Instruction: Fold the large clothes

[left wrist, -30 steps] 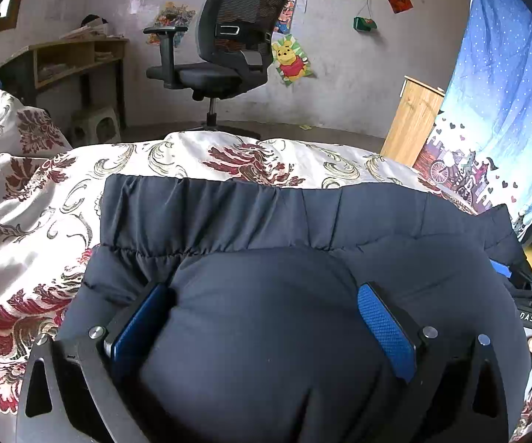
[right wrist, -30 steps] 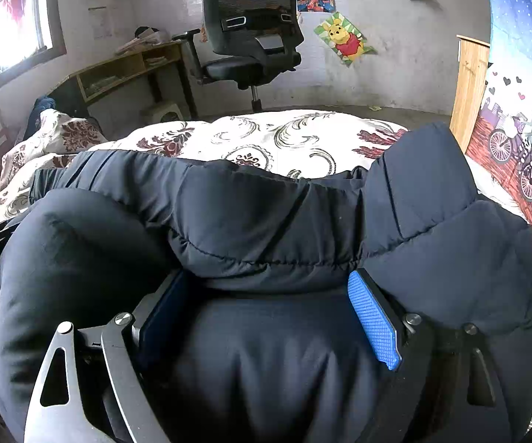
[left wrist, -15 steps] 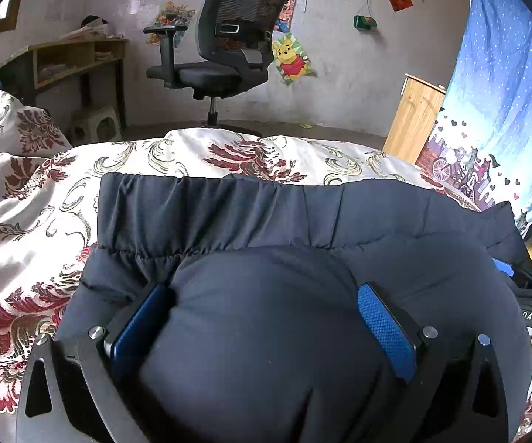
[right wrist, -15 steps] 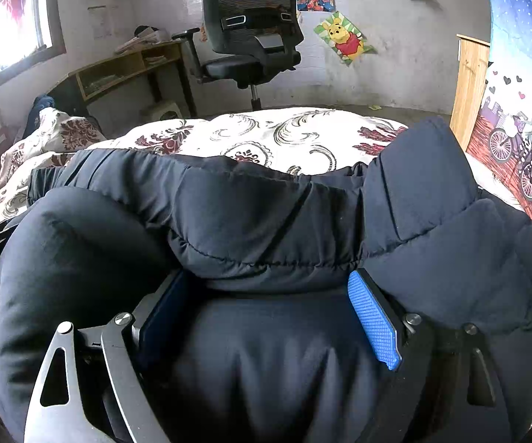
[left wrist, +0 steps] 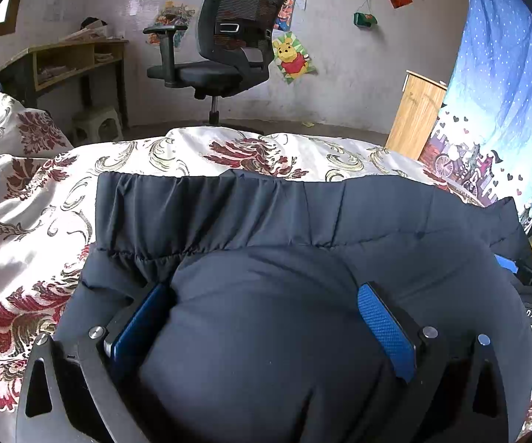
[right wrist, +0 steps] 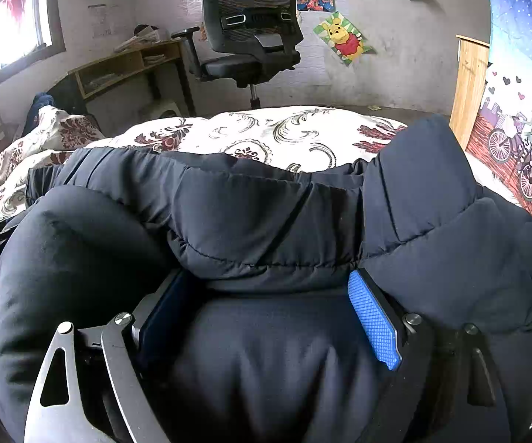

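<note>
Nearest: left gripper (left wrist: 266,317), fingers (left wrist: 384,328) spread wide w/ a thick bulge of the dark puffer jacket (left wrist: 284,229) packed between them, pads pressing its sides. Right gripper (right wrist: 269,313) same: fingers (right wrist: 373,317) wide apart, clamped round a padded roll of jacket. The jacket lies on the bed (left wrist: 37,221), long axis left–right across both views, elastic hem band on the far edge; one padded flap stands up at the right in the right wrist view. Floral bedspread shows bare left and beyond. Further back: office chair (left wrist: 229,48), wooden desk (left wrist: 77,59), small cabinet (left wrist: 417,118), blue curtain (left wrist: 506,92) at right.
</note>
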Motion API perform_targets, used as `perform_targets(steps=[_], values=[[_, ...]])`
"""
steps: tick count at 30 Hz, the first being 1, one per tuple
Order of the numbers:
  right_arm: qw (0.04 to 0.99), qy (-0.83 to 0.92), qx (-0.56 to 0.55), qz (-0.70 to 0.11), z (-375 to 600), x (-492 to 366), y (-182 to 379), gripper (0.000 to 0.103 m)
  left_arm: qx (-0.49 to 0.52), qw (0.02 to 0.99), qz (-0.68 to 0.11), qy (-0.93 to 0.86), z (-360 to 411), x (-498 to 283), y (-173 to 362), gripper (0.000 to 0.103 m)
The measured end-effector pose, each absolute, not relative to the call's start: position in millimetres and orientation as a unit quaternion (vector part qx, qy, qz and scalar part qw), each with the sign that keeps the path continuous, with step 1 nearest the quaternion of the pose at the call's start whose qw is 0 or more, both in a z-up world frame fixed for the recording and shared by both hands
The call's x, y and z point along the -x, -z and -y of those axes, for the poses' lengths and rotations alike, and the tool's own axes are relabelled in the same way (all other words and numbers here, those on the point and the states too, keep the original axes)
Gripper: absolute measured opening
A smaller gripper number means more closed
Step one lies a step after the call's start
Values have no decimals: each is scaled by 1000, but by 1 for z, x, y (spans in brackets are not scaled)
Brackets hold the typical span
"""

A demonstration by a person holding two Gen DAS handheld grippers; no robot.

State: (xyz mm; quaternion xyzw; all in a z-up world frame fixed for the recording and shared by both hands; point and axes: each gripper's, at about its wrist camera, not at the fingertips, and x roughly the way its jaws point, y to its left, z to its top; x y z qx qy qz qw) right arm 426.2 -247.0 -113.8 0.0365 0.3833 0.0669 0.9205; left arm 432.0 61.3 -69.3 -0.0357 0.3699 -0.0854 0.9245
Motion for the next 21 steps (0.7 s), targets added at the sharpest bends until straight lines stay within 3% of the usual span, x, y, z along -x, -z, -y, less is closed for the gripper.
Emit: perform_targets(steps=[12,21], values=[[915,-71,-20,-398,252,-409,94,85,27,925,-369,83,-71,-416,47,103],[928,-64,-2,-366,280,-369,47,85,81,931,-347,78,-132,-389,14,103]])
